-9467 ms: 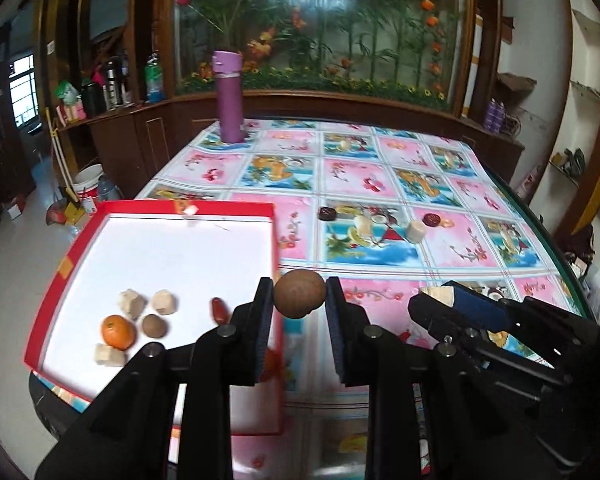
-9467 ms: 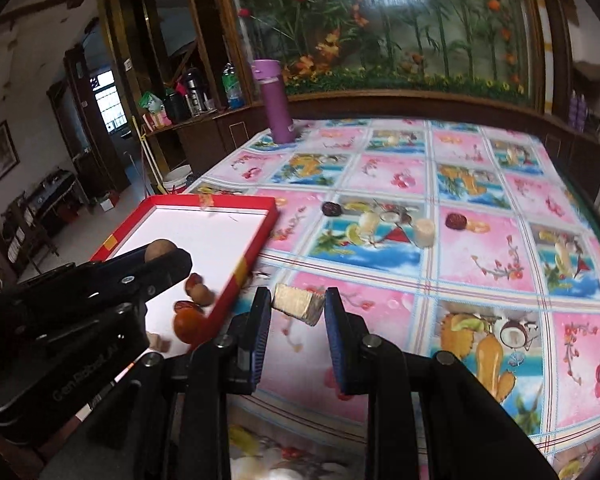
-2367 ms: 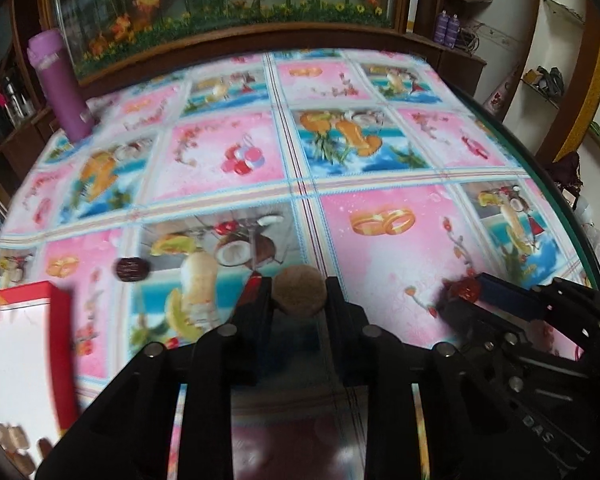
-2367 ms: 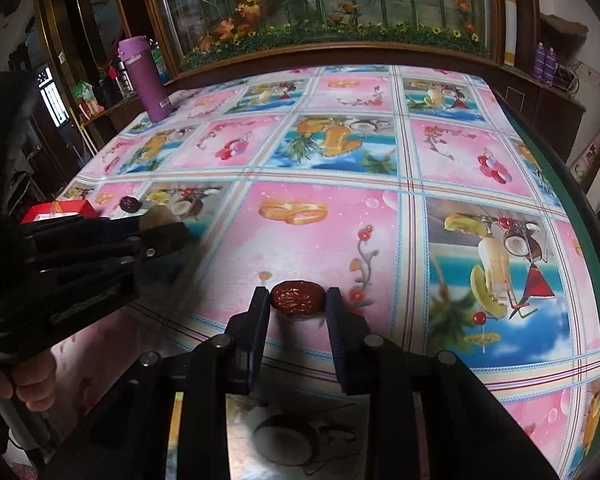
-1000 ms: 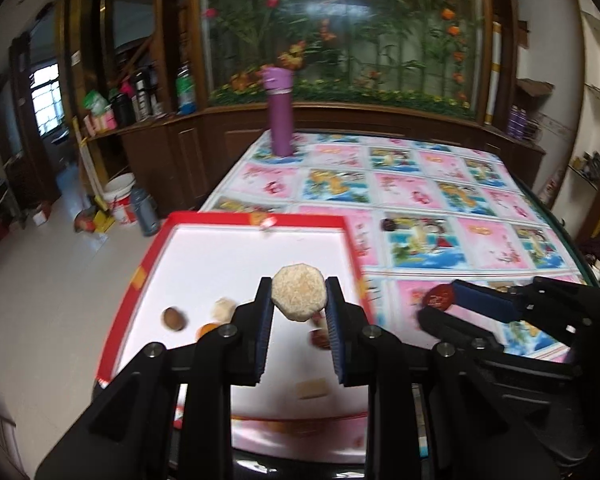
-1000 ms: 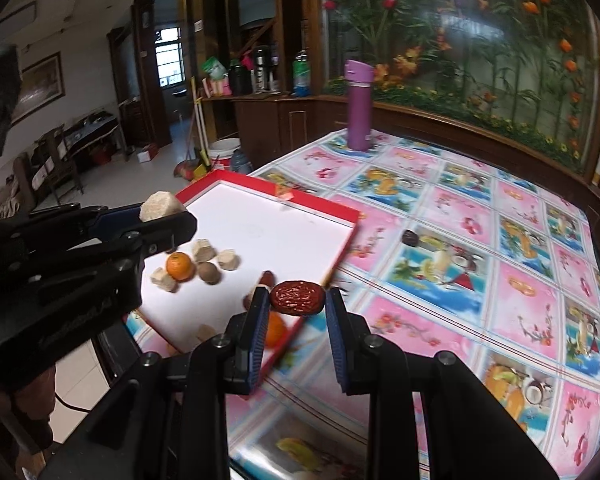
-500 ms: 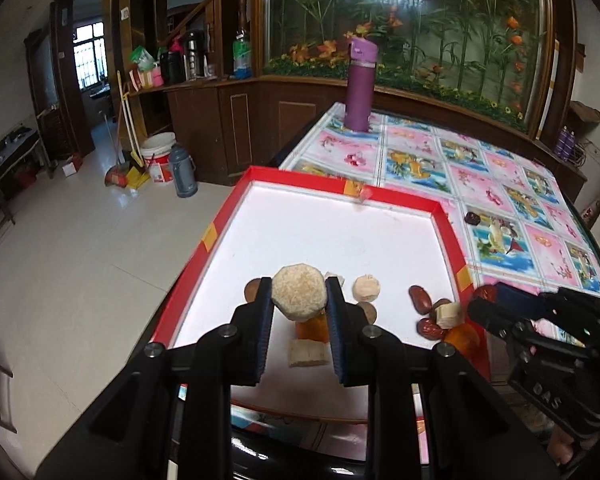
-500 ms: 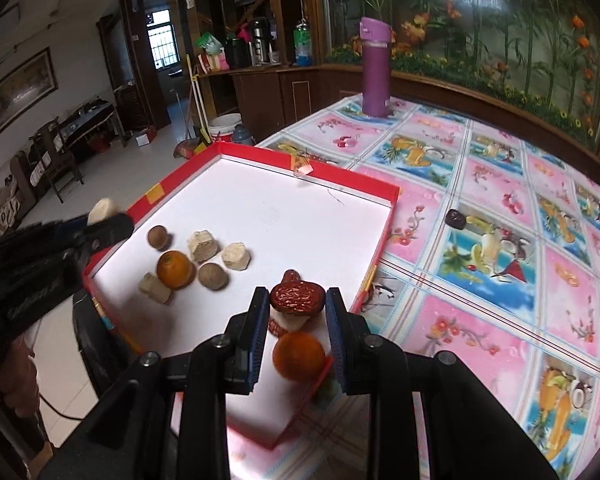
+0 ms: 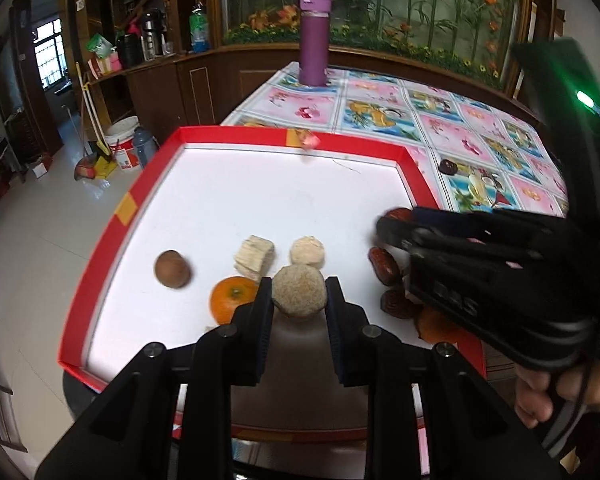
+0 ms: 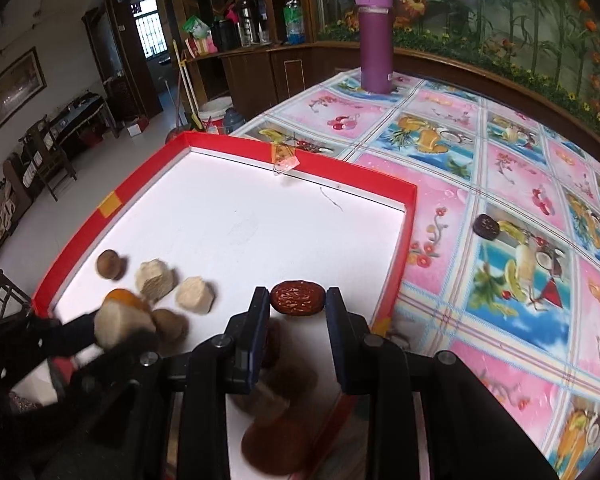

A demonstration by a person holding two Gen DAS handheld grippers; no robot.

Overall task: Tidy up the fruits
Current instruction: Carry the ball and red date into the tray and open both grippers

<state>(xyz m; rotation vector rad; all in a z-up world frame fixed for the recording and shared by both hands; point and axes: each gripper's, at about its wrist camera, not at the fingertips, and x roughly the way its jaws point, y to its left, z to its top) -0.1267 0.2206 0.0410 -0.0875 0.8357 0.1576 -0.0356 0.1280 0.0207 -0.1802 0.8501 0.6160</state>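
My left gripper (image 9: pixel 299 298) is shut on a round beige fruit piece (image 9: pixel 299 290), low over the near part of the red-rimmed white tray (image 9: pixel 256 134). My right gripper (image 10: pixel 298 299) is shut on a red date (image 10: pixel 297 297) above the tray's near right corner; it also shows in the left wrist view (image 9: pixel 396 224). In the tray lie an orange (image 9: pixel 232 298), a brown round fruit (image 9: pixel 172 269), two pale pieces (image 9: pixel 254 257), (image 9: pixel 307 251) and dark red dates (image 9: pixel 384 264). One dark date (image 10: pixel 486 225) sits alone on the tablecloth.
A purple flask (image 9: pixel 314 36) stands at the table's far end. The flower-printed tablecloth (image 10: pixel 500 168) stretches to the right of the tray. Beyond the table's left edge is floor with a white bucket (image 9: pixel 122 142) and wooden cabinets. A hand (image 9: pixel 556 396) holds the right gripper.
Both grippers have come down closer to the tray with their pieces still held. The right gripper has moved in over the tray's right side, near the dates.
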